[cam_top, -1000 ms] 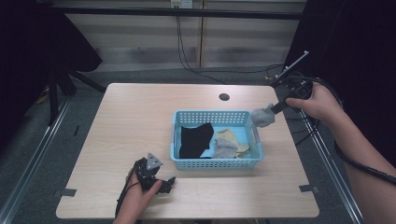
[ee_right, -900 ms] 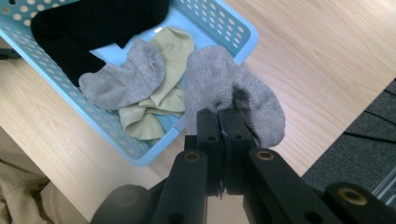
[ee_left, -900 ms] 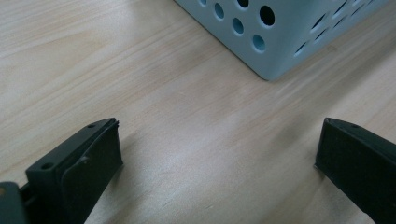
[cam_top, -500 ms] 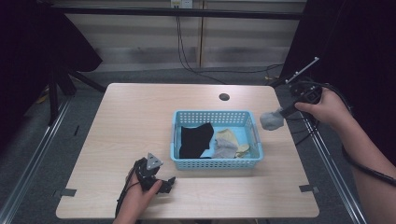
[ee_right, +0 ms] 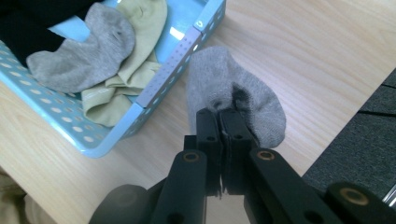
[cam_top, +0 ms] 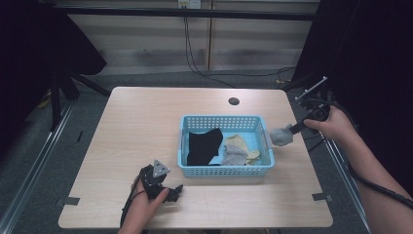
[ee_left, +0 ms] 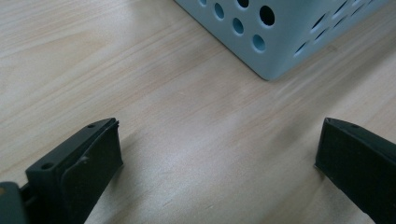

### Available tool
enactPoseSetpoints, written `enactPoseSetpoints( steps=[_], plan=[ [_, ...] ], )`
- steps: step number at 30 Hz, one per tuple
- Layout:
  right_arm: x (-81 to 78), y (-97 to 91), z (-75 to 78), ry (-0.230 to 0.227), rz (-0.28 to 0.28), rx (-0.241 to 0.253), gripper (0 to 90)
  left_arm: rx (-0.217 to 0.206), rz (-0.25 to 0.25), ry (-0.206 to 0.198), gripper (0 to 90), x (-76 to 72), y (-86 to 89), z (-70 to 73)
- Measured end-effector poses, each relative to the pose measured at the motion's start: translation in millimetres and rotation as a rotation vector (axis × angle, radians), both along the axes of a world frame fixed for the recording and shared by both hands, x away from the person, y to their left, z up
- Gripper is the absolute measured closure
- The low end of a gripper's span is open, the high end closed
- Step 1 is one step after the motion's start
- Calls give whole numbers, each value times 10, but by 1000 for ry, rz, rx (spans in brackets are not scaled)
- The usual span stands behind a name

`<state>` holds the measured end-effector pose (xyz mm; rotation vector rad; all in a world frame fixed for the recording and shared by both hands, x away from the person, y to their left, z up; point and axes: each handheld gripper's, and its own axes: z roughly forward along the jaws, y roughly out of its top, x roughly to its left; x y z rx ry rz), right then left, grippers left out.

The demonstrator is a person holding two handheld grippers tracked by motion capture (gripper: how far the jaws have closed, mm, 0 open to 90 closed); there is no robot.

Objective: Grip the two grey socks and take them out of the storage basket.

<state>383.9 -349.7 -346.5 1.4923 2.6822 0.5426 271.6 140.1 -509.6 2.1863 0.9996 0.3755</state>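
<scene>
Right gripper, held in a hand at the right edge of the high view, has its two black jaws clenched on a grey sock, which hangs beside the right end wall of a light blue basket, outside it and over the wooden table. From the right gripper view the jaws rise from the bottom centre, pressed together on the sock's gathered edge, and the sock's rounded body spreads above them in mid-frame, close against the basket's perforated rim. Inside the basket, at the upper left of that view, lie another grey sock, a pale yellow-green sock partly under it, and a black cloth in the corner. In the high view the black cloth fills the basket's left half. Left gripper rests low at the bottom left of the high view, held in the other hand near the table's front edge, just off the basket's near left corner. Its own view shows the jaws spread wide apart over bare wood, released and holding nothing, with a basket corner at the upper right
</scene>
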Motion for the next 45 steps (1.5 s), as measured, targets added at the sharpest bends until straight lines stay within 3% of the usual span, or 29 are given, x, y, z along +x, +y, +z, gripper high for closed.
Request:
enactPoseSetpoints(
  steps=[8, 14, 20, 27, 34, 45],
  plan=[
    [-7, 14, -269, 10, 1, 18, 877, -1, 1, -2, 0, 0, -1, -2],
    [-16, 74, -400, 26, 0, 29, 873, -3, 2, -2, 0, -1, -2, -3],
    [-20, 144, -488, 37, 17, 10, 833, -1, 1, -3, 0, 0, -1, -2],
    [-45, 169, -498, 44, 15, -2, 798, -1, 1, -3, 0, 0, -1, -2],
    [-98, 146, -497, 34, 20, -15, 691, 4, -1, -4, 0, 0, 2, 0],
    [-141, 125, -268, -6, -13, 13, 512, 6, 4, -7, 0, -5, 1, -1]
  ],
)
